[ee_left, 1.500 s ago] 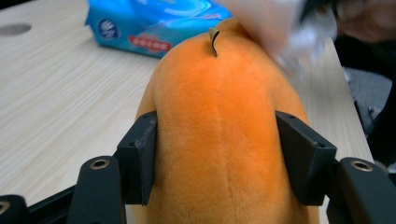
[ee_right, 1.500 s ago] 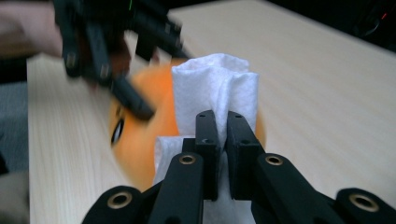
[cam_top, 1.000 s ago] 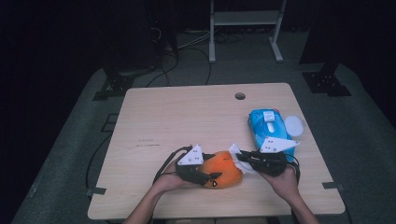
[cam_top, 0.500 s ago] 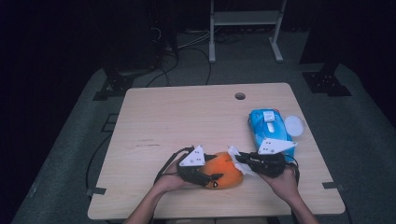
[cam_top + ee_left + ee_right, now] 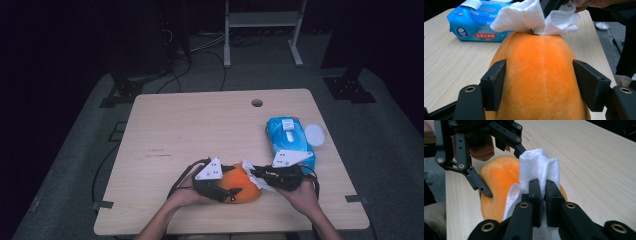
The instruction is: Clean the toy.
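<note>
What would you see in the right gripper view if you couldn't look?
The right gripper pinches a folded white wipe against an orange plush toy on a wooden table. The left gripper clamps the toy from the far side.

Each hand carried a black two-jaw gripper. The left gripper (image 5: 227, 191) and the right gripper (image 5: 257, 174) each bore a pale grey three-cornered plate dotted with small dark marks, and black cables trailed from both. Seen close in the left gripper view, the left tool's jaws ended in flat, matte black rectangular pads on rounded arms. Brass-coloured rivets ringed the pivots of the right gripper's linkage bars. The forearms were bare, with no sleeves visible.
</note>
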The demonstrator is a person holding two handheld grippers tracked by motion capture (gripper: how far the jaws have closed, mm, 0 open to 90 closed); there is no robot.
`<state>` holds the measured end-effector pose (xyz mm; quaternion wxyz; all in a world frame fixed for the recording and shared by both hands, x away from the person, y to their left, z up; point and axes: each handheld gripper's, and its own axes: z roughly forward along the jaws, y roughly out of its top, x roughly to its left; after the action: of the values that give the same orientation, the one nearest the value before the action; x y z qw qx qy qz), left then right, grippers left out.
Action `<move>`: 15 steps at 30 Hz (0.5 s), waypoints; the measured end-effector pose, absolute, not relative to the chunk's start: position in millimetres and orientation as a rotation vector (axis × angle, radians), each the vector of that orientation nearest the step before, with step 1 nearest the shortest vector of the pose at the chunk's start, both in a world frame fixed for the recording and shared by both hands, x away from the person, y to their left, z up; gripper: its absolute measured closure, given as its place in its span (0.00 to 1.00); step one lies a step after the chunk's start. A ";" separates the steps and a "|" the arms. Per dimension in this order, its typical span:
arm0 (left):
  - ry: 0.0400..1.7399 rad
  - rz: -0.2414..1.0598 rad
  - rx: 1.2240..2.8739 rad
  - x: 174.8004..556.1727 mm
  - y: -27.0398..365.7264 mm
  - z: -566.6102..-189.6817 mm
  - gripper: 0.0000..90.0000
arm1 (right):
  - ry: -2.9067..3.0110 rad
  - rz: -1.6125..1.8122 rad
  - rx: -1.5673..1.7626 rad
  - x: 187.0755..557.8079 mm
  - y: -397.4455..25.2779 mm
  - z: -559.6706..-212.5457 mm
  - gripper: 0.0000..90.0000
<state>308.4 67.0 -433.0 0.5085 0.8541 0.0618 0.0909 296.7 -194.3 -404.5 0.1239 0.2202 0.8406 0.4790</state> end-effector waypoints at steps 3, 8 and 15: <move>0.140 0.225 2.068 308.2 66.3 -432.5 0.36 | 2.428 1.416 0.638 294.4 -195.1 -399.3 0.93; 0.125 0.228 2.066 306.1 64.9 -432.6 0.37 | 2.429 1.443 0.561 289.2 -180.0 -391.5 0.93; 0.193 0.188 2.068 312.9 71.6 -427.1 0.23 | 2.463 1.392 0.589 293.1 -180.5 -401.3 0.93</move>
<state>312.9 71.6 -427.1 0.5040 0.8565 0.0801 0.0777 293.1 -180.5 -401.3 0.1256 0.2020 0.8456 0.4779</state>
